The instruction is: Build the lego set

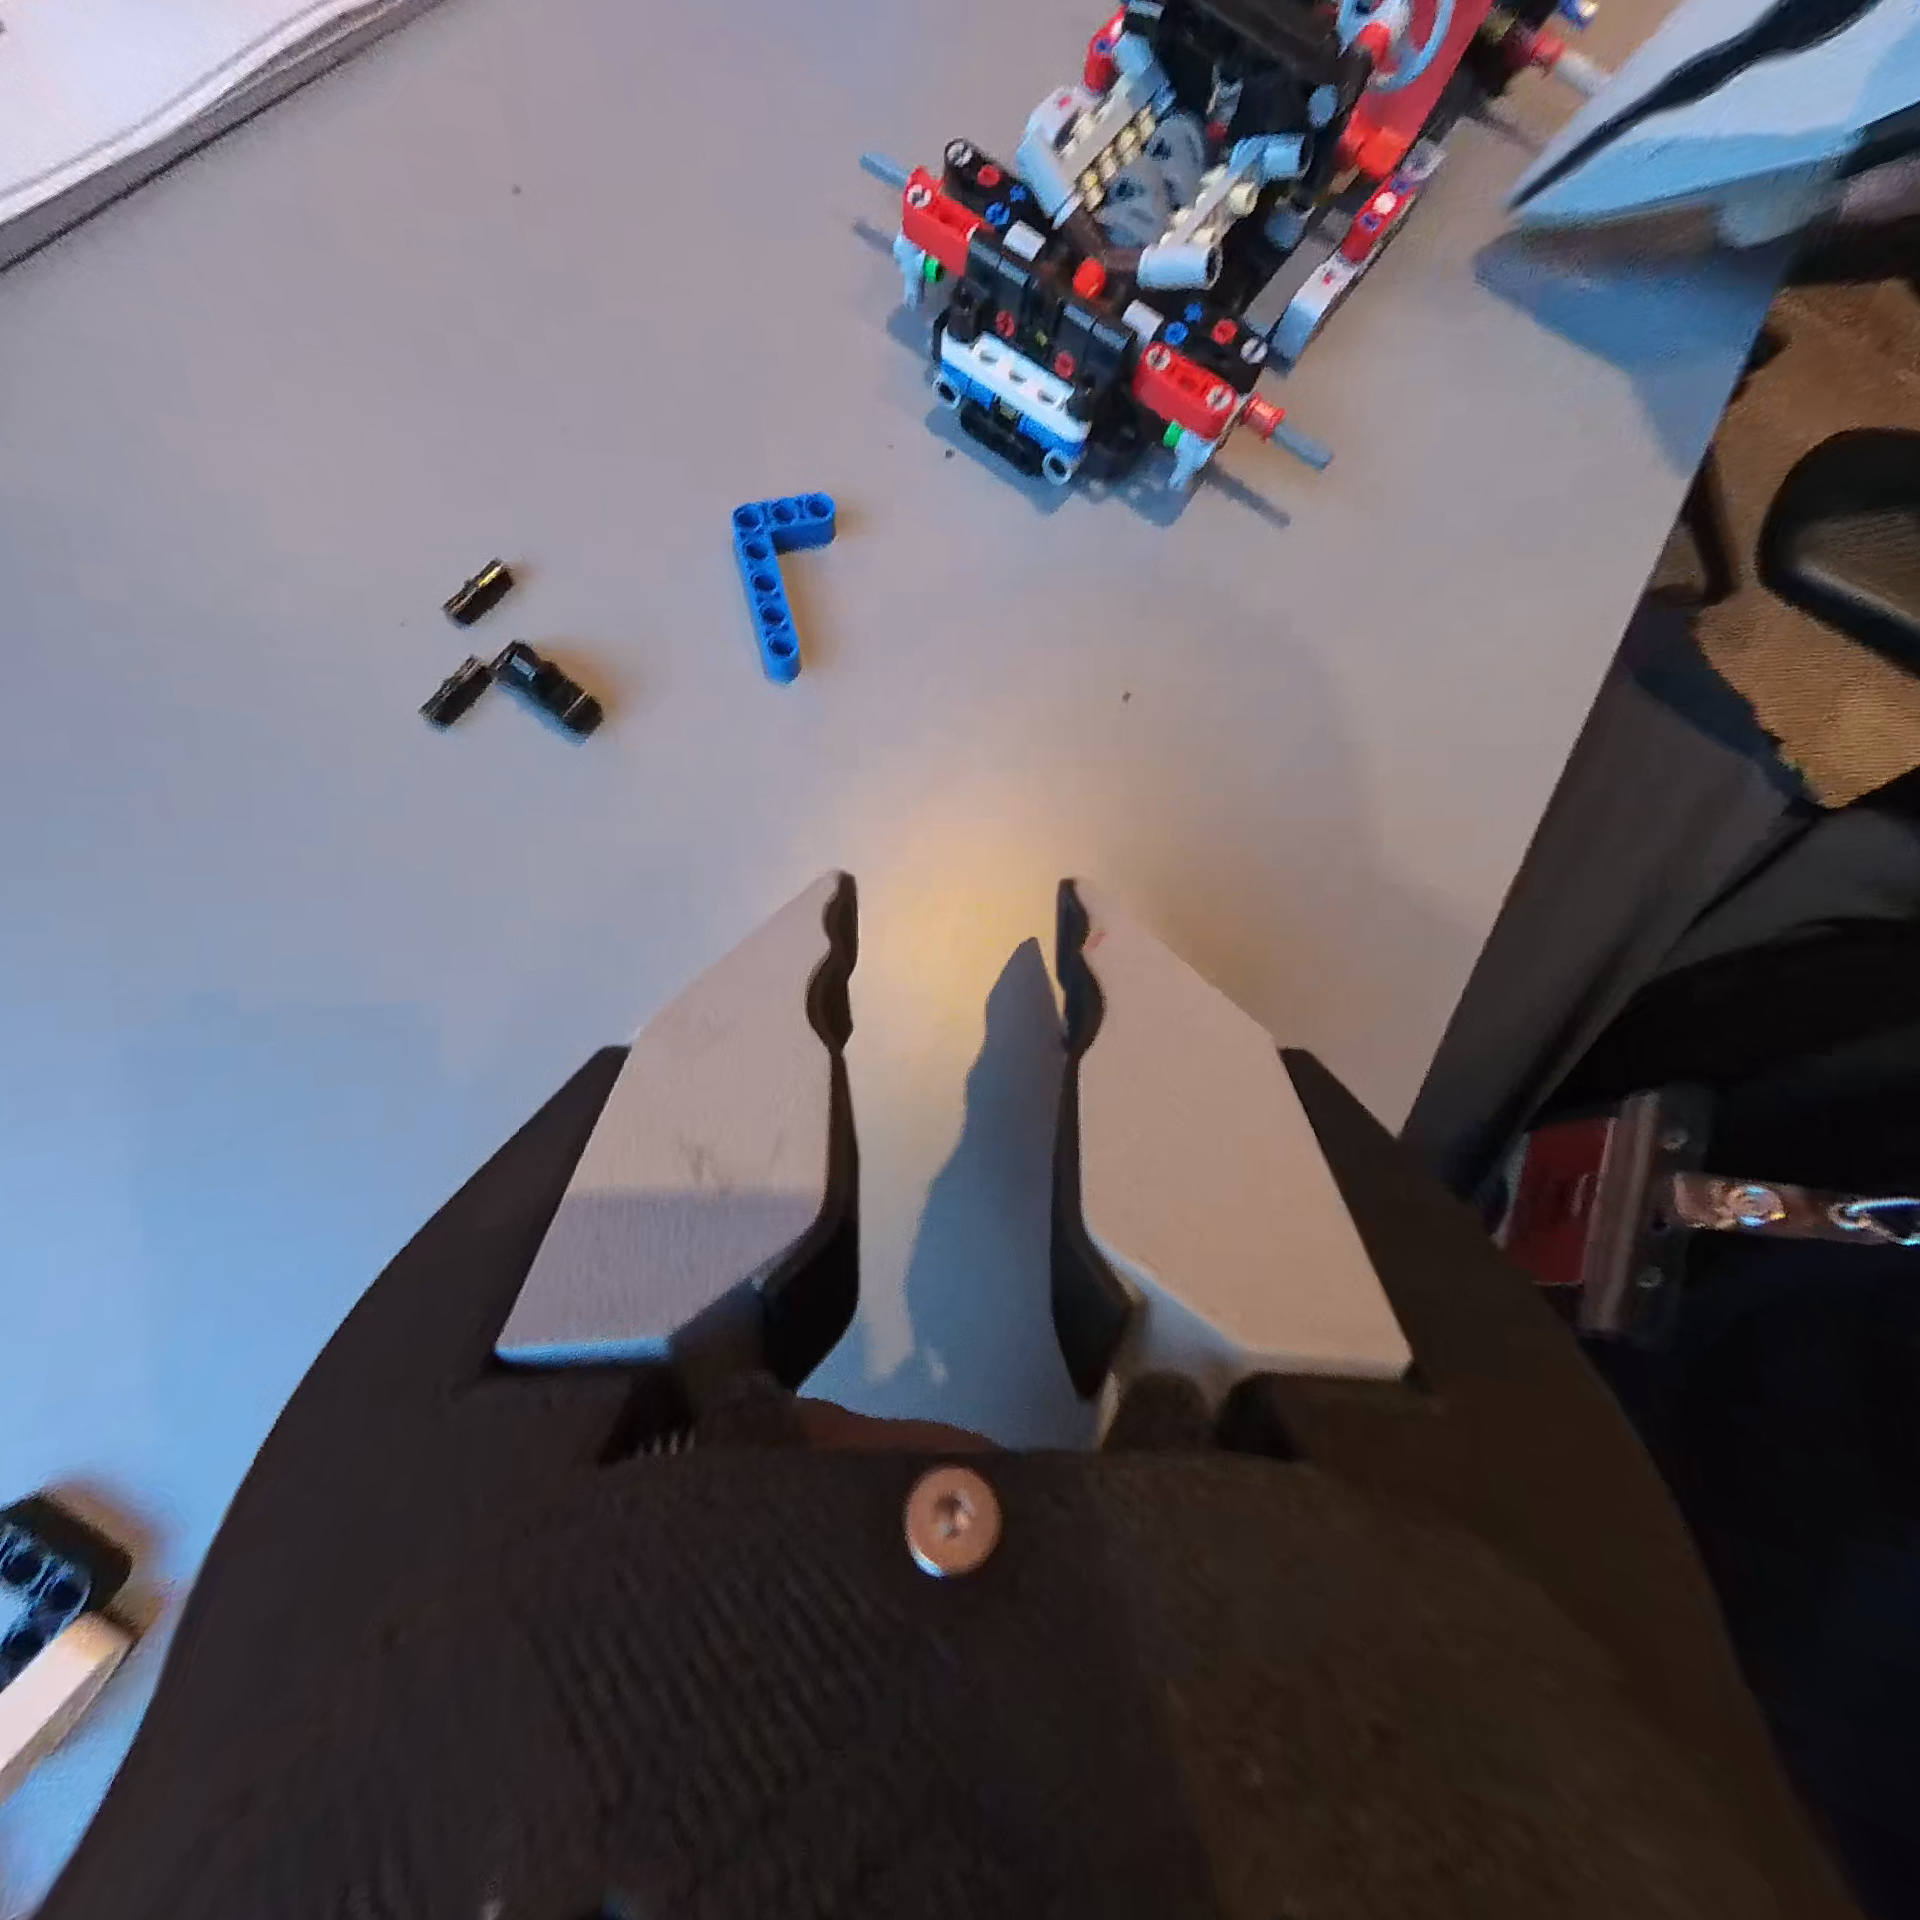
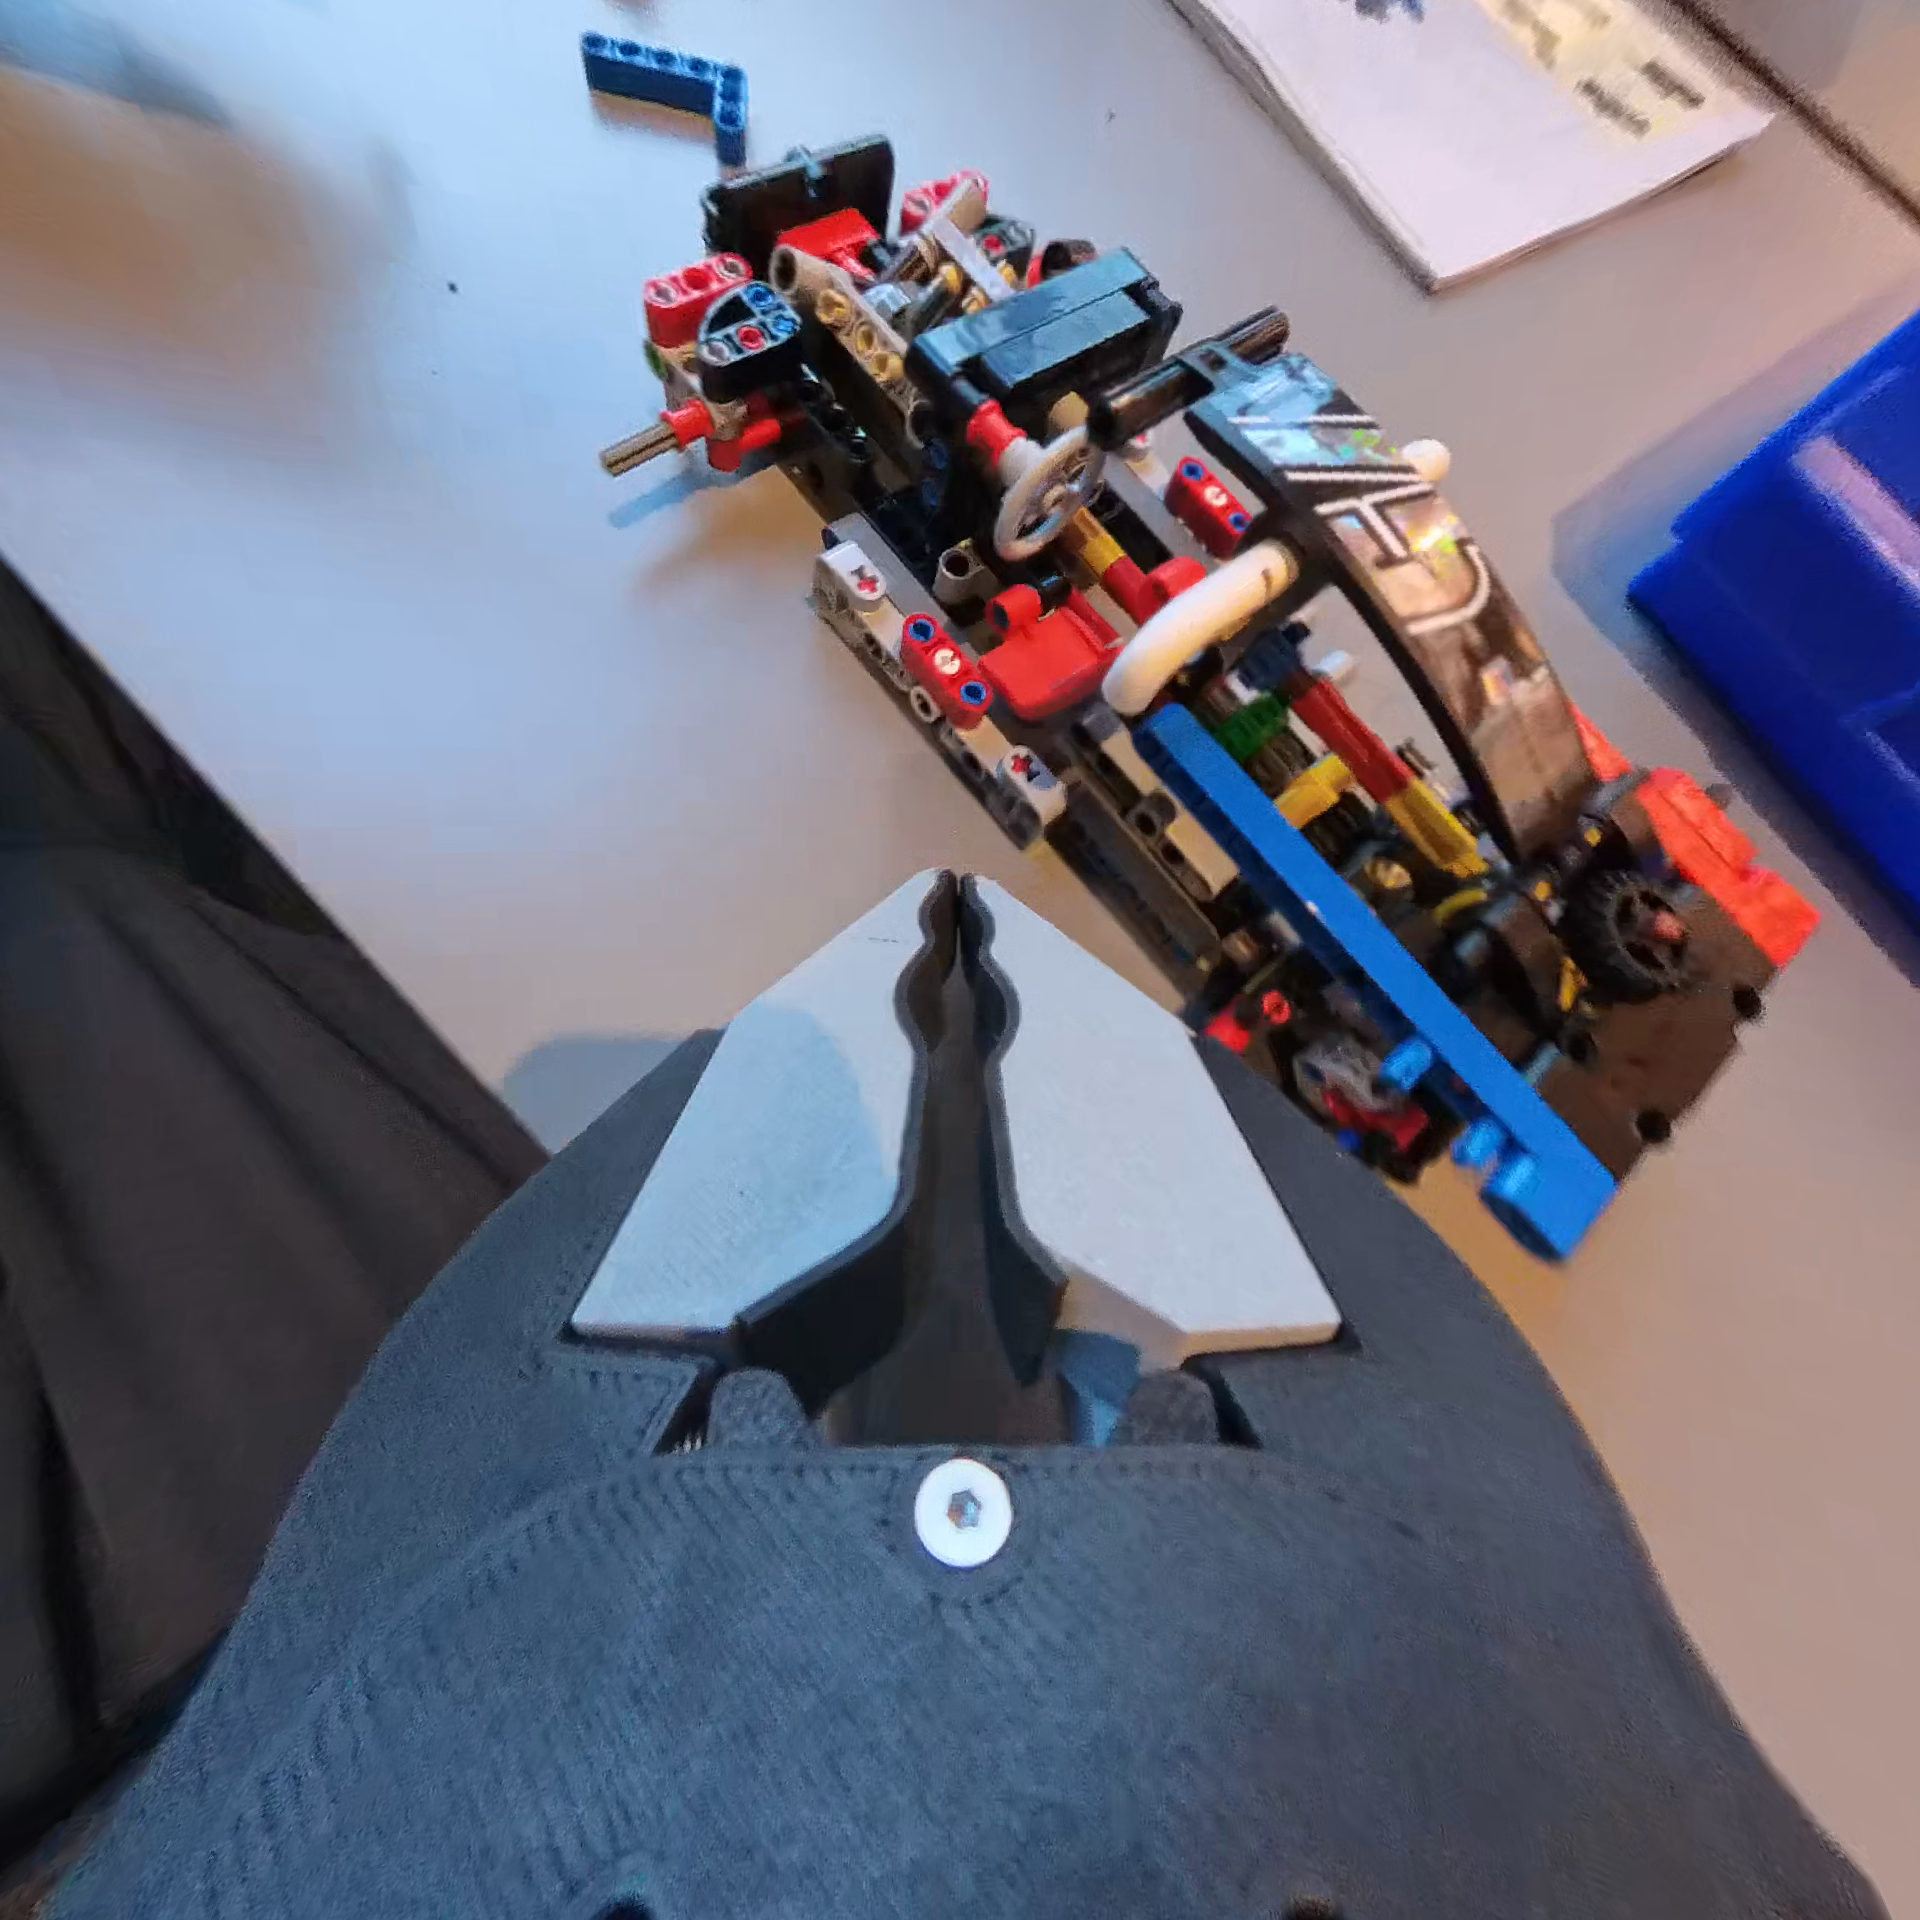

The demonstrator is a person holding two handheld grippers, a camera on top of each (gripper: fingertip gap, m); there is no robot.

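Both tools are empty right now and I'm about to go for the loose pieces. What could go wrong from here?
1. The small black pins lie close together, two touching; the open left tool may nudge them apart or grab two at once.
2. The car model stands just beside the shut right tool; a careless swing could knock its long blue beam loose.
3. The blue L-shaped piece lies flat on the table, so it may slide instead of lifting.

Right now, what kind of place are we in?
Probably an office or hobby desk: a plain grey table, an instruction booklet, a blue parts bin, and an office chair beside it.
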